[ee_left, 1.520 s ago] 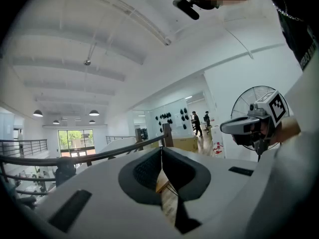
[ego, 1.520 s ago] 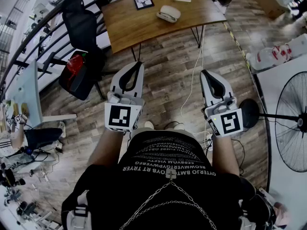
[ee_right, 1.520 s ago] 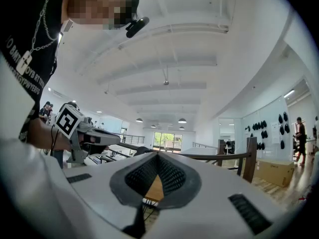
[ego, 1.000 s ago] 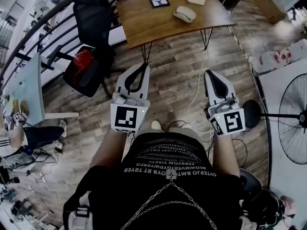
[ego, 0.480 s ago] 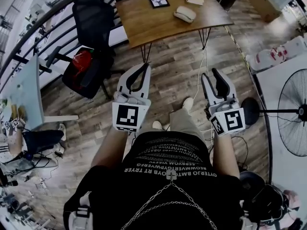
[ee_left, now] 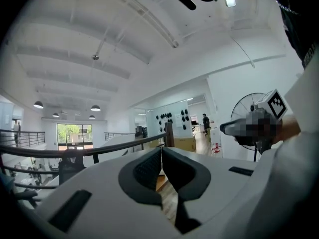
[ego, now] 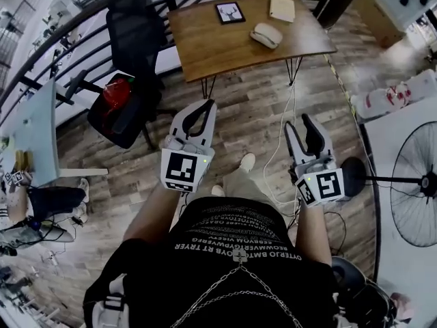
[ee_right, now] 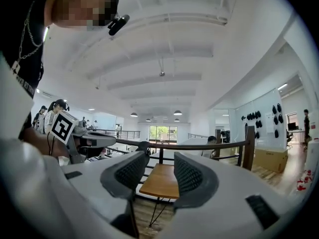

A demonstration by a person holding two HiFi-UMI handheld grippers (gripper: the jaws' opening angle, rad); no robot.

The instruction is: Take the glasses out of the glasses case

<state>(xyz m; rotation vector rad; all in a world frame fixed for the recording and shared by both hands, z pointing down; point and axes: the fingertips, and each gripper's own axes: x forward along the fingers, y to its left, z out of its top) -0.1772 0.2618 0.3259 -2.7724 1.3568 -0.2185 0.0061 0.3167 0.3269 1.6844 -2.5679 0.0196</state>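
The glasses case (ego: 266, 35), a pale oval shell, lies closed on the wooden table (ego: 205, 46) far ahead of both grippers. My left gripper (ego: 207, 105) is held level over the floor, its jaws shut with nothing in them; the left gripper view shows the left gripper (ee_left: 161, 151) with its pads pressed together. My right gripper (ego: 301, 121) is also over the floor. Its jaws are opening and nothing is between them. In the right gripper view the table (ee_right: 162, 180) shows through the gap of the right gripper (ee_right: 157, 167). The glasses are hidden.
A framed picture (ego: 230, 12) and a beige book (ego: 281, 8) share the table. A black office chair (ego: 133, 29) with a red bag (ego: 116, 91) stands to its left, behind a railing (ego: 82, 12). A standing fan (ego: 416, 183) is at right, and a white cable (ego: 281, 132) runs across the floor.
The right gripper's jaws have gone from shut to wide apart. The person has stepped forward, so the table sits lower and nearer in the head view. The left jaws stay shut.
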